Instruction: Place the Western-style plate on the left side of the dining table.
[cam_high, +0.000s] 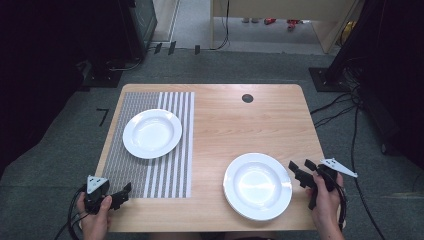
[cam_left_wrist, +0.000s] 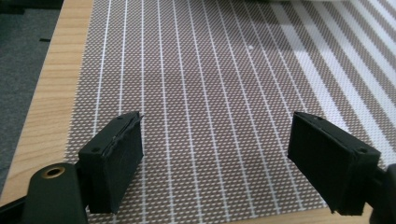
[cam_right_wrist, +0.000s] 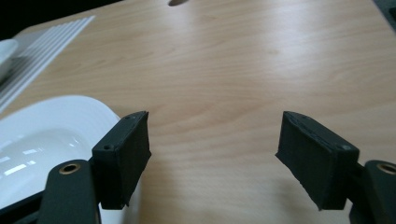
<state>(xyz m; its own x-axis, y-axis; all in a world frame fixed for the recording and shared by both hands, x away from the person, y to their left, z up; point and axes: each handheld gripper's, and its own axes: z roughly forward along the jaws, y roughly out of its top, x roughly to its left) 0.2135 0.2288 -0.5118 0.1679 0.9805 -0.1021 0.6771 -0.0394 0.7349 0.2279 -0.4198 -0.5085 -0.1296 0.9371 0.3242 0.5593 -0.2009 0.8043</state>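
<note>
The person's left hand (cam_high: 95, 212) is gripping the left black two-jaw tongs (cam_high: 122, 192) at the near left corner of the light wooden worktop (cam_high: 225, 120), with the grey three-cornered plate on top and the jaws pointing right and slightly away over the near edge of the brown-and-white striped woven placemat (cam_high: 150, 145). In the left gripper view these tongs (cam_left_wrist: 215, 154) are standing wide apart, nothing between them, with the placemat (cam_left_wrist: 210, 84) lying just beneath and a strip of bare worktop (cam_left_wrist: 46, 102) showing along one side.

The right hand (cam_high: 327, 202) is holding the right black tongs (cam_high: 301, 167) at the near right edge of the worktop, jaws aimed left and away, just beside the rim of the near white round deep plate (cam_high: 257, 186) but not touching it. In the right gripper view these tongs (cam_right_wrist: 212, 158) are also spread wide and empty, hovering over bare wood (cam_right_wrist: 224, 70); the near plate (cam_right_wrist: 42, 140) is sitting beside and partly behind one jaw.

A second white round deep plate (cam_high: 152, 133) is resting on the far part of the placemat, well apart from both tongs. A small dark round hole (cam_high: 247, 98) is sitting in the worktop near its far edge. Grey carpet floor (cam_high: 60, 150) is surrounding the worktop, with black cables (cam_high: 350, 115) trailing on the right. Nothing is lying between either pair of tongs and the plates.
</note>
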